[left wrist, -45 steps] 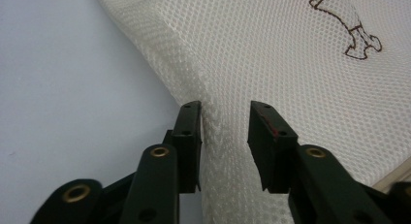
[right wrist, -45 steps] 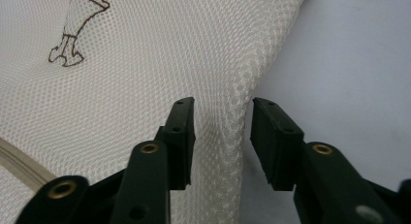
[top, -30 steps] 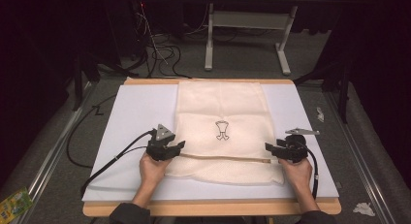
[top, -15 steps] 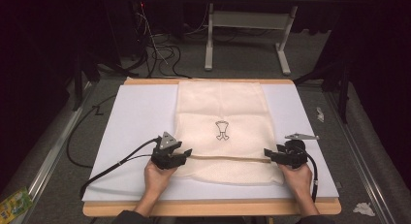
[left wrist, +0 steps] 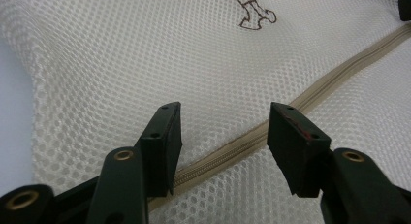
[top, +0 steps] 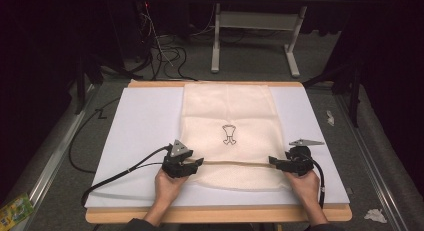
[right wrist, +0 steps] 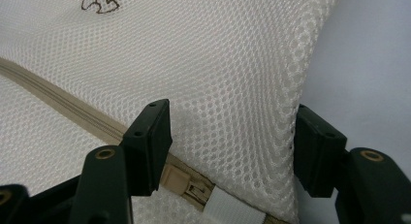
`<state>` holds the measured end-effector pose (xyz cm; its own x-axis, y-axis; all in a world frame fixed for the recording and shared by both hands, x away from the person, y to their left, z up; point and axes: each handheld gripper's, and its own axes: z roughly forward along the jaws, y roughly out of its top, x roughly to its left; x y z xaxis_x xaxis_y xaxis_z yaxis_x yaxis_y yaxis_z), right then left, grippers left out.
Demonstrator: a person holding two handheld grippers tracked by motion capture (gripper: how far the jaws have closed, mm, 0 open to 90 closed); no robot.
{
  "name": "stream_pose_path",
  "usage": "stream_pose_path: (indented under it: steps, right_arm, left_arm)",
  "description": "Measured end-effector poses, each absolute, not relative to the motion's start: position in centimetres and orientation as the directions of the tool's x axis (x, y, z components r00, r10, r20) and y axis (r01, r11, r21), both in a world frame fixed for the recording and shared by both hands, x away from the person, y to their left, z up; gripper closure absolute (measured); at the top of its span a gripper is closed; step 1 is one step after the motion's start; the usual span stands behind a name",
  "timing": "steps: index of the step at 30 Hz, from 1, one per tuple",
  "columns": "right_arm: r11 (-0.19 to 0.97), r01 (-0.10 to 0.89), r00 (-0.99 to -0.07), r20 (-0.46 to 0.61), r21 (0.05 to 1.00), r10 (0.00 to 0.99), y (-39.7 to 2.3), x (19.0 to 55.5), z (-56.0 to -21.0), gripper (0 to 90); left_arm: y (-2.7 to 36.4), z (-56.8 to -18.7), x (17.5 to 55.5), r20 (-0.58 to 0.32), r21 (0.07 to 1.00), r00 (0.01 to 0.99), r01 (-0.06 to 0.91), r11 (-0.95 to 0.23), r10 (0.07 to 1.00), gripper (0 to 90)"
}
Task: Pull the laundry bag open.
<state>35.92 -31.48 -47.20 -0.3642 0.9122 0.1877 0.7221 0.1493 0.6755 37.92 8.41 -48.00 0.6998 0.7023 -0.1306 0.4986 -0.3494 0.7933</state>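
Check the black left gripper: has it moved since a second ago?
Yes. Against the brown printed figure on the white mesh bag, the left gripper has slid toward the table's near edge and slightly right, over the beige zipper.

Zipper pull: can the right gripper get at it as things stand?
Probably yes. The zipper pull lies just beside the right gripper's inner jaw, jaws open over the mesh bag, nothing covering it; a small shift should bracket it.

Black tongs [top: 199,162] — brass-ringed screw holes, grey three-cornered top plates, black trailing cables — and dark sleeves.
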Motion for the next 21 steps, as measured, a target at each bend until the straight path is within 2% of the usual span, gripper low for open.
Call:
stream_pose_path:
  steps: [2, 7, 10, 16, 21]
  right_arm:
    - [0.166, 0.721, -0.37, 0.173, 0.672, 0.913, -31.3, 35.9, -47.1, 41.1]
    - [0.231, 0.703, -0.397, 0.102, 0.673, 0.912, -30.7, 35.7, -47.1, 50.5]
    - [0.248, 0.698, -0.403, 0.083, 0.672, 0.911, -30.6, 35.6, -47.1, 58.8]
    - [0.263, 0.695, -0.418, 0.079, 0.669, 0.905, -30.9, 35.7, -47.0, 82.1]
    - [0.24, 0.687, -0.429, 0.117, 0.686, 0.896, -31.6, 35.8, -46.9, 86.9]
  left_arm:
    - [8.2, -48.2, 37.9, -0.135, 0.791, 0.697, 0.504, -0.347, 0.704, 46.9]
    - [6.7, -48.4, 37.6, -0.033, 0.767, 0.715, 0.466, -0.441, 0.698, 45.5]
    - [6.6, -48.4, 37.7, -0.038, 0.765, 0.715, 0.47, -0.439, 0.698, 45.2]
    - [6.6, -48.4, 37.7, -0.039, 0.764, 0.714, 0.472, -0.439, 0.699, 45.1]
    - [6.6, -48.4, 37.8, -0.041, 0.763, 0.715, 0.474, -0.44, 0.698, 45.1]
